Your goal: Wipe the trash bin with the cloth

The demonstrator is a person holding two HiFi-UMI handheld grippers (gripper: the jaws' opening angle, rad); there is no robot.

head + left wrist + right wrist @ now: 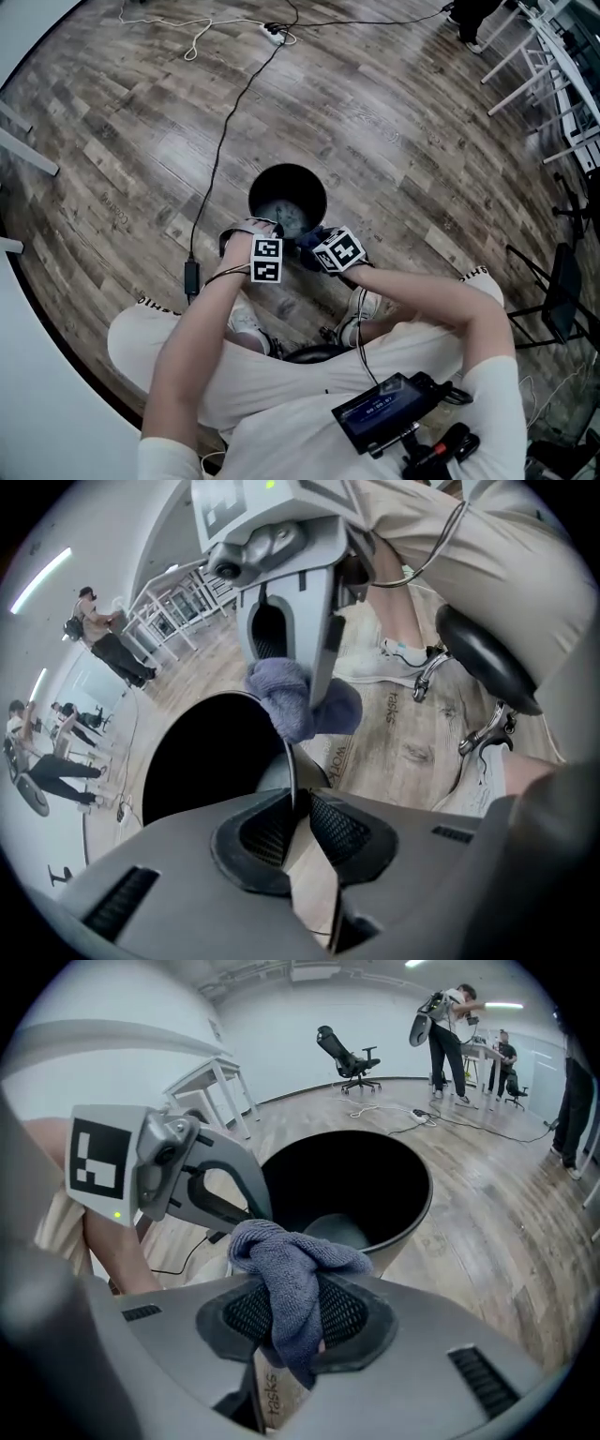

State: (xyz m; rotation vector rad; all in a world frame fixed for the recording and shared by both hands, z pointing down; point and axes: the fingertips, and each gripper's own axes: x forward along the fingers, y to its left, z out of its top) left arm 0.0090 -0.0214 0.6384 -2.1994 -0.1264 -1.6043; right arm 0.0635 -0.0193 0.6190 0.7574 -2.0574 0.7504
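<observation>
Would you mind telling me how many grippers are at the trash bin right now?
2. The left gripper is clamped on the near rim of the trash bin; the right gripper, beside it, holds the blue-grey cloth. None seem hidden.

the head view looks steeply down past the person's lap at the wood floor (394,141), with the trash bin (287,199) near and mid-frame. the left gripper view rides low behind its jaws at the bin's rim, facing back toward the person's legs and the right gripper (291,682). the right gripper view faces the opposite way (out across the room), equally close, toward the left gripper (258,1213). all three share the bin's mouth.
</observation>
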